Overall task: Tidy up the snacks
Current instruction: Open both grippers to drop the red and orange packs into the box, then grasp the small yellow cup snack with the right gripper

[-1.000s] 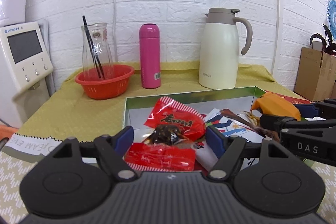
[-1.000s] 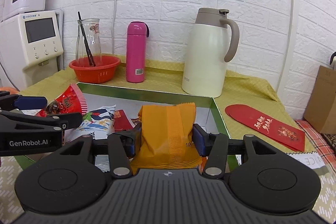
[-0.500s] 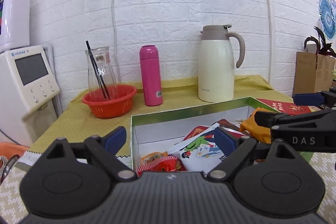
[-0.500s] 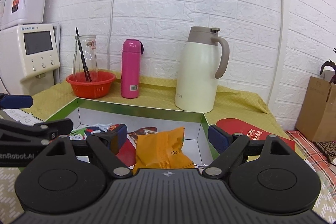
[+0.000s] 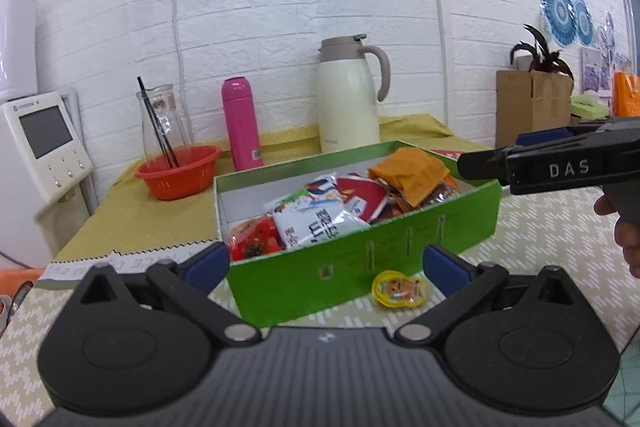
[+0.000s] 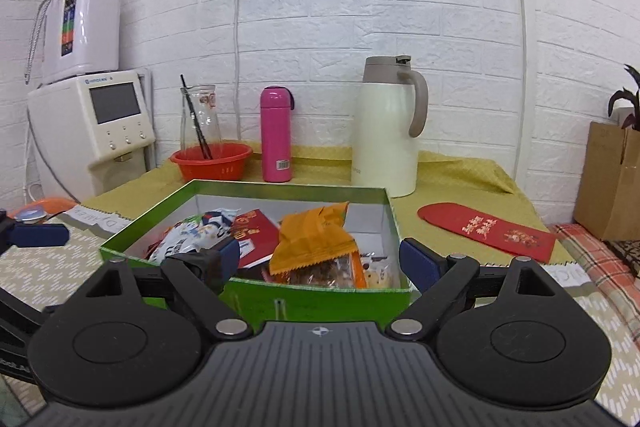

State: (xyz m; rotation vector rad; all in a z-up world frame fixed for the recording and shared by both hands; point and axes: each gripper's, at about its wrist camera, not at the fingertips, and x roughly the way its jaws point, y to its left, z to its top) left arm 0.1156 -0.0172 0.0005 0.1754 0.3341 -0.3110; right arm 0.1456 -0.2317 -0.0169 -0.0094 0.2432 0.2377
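A green box [image 5: 400,243] [image 6: 320,297] on the table holds several snack packets: an orange one [image 5: 408,175] [image 6: 316,235], a white one [image 5: 316,223] and a red one [image 5: 256,245]. A small yellow snack [image 5: 398,293] lies on the cloth in front of the box. My left gripper [image 5: 326,265] is open and empty, pulled back above the box's near wall. My right gripper [image 6: 320,259] is open and empty, back from the box's near edge; it shows at the right in the left wrist view [image 5: 552,167].
Behind the box stand a cream thermos jug [image 5: 348,99] [image 6: 386,131], a pink bottle [image 5: 241,123] [image 6: 276,135] and a red bowl [image 5: 178,173] [image 6: 212,159] with a glass carafe. A red envelope [image 6: 486,231] lies right of the box. A white appliance [image 5: 44,143] stands at the left.
Both grippers opened, left their packets, red and orange, in the box, and drew back and up away from it.
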